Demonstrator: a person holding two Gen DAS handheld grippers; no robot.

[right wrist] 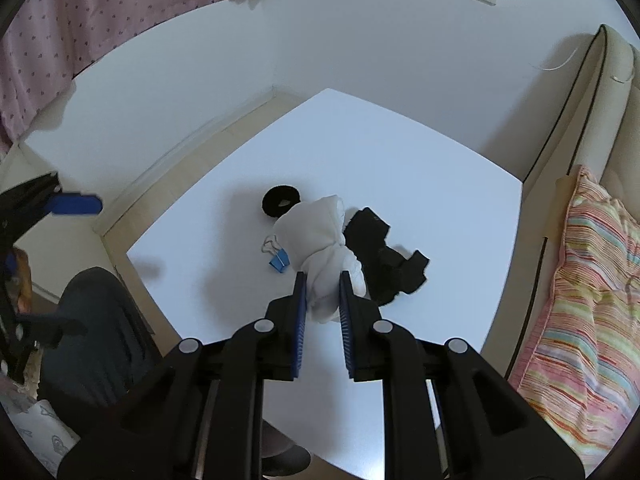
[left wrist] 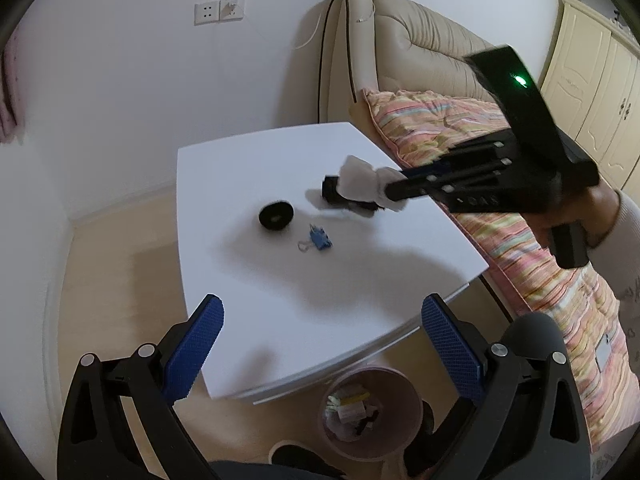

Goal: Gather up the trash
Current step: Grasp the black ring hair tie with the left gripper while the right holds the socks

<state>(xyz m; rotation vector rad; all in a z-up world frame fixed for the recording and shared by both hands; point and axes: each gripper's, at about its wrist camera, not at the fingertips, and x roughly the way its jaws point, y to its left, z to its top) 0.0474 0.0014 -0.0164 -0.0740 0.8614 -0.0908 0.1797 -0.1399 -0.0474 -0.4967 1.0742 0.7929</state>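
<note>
Above the white table (right wrist: 400, 168), right gripper (right wrist: 323, 280) pinches crumpled tissue (right wrist: 316, 236) lengthwise.

Soft indoor light, diffuse shadows, fisheye-warped dark edges

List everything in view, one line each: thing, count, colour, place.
Tissue: 1, white, crumpled, held above the table by the right gripper.
Black object: 1, on the table beside the tissue.
Ring: 1, black, on the table.
Binder clip: 1, blue, near the ring.
Table: 1, white.
Bin: 1, pink, on the floor by the table, trash inside.
Sofa: 1, beige, striped quilt on it.
Curtain: 1, pink.
Left gripper: open, empty.
Right gripper: shut on the tissue.
</note>
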